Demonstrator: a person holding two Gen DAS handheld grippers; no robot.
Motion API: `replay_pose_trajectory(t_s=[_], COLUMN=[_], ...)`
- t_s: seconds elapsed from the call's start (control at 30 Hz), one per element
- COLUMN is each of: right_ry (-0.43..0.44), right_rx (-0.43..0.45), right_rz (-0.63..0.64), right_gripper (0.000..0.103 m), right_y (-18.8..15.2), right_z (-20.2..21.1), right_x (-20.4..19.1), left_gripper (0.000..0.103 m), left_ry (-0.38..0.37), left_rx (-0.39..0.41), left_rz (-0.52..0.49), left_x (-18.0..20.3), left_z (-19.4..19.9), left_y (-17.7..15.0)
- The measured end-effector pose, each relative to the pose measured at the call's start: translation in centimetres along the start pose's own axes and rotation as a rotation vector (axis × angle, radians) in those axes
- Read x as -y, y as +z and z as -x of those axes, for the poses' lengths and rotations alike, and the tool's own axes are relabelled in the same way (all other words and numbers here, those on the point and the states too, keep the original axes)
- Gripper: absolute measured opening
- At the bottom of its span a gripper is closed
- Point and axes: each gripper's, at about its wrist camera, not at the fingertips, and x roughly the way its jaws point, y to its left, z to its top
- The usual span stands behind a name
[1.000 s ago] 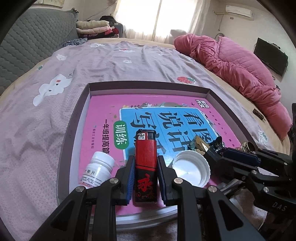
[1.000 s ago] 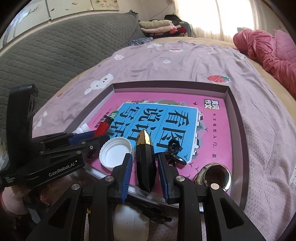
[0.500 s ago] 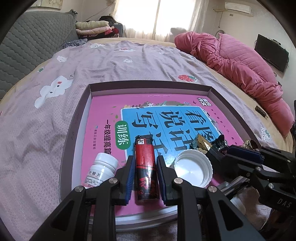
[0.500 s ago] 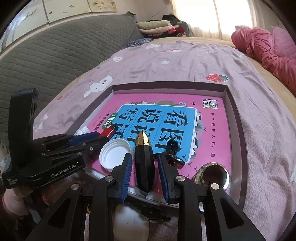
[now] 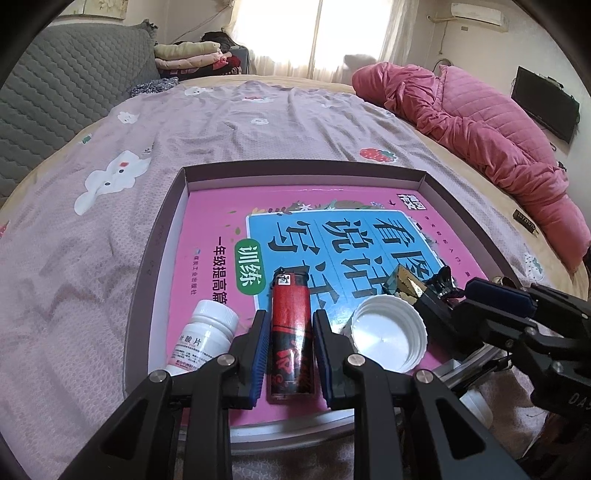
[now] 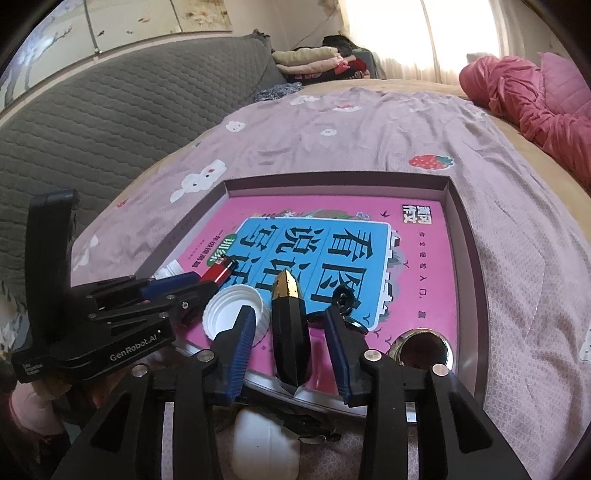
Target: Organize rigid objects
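Quilted bedspread (image 5: 221,147), faceted black-gold object (image 6: 290,332)

Left claw (image 5: 288,343): pads tight on the red lighter (image 5: 290,332), tilted down over the tray (image 5: 155,258).
Right claw (image 6: 290,341): jaws just widened, apart from the black piece (image 6: 290,332).

**Daylight from a blown-out window, fisheye bend at the edges**

Bright daylight pours from the curtained window (image 5: 317,33) at the far end of the room, overexposed to plain white in both views. The bedspread (image 5: 236,125) is evenly lit, with soft folds and only faint shadows. Focus is sharp, without motion blur. Both views bulge strongly, with curving straight lines and black vignette corners. The white bottle cap (image 5: 386,339) shines mildly.
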Motion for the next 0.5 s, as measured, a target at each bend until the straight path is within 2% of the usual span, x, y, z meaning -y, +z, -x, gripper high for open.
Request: replay_pose_trajectory(t_s=[0.5], right_ry=[-0.014], right_rx=[0.027], right_rz=[0.026], right_gripper=[0.047], right_y=[-0.3], right_z=[0.9], right_x=[-0.5], left_gripper=[0.025], left_ry=[0.028], left_rx=[0.014], left_rz=[-0.007], left_x=[0.0], left_z=[1.1], left_y=[-0.5])
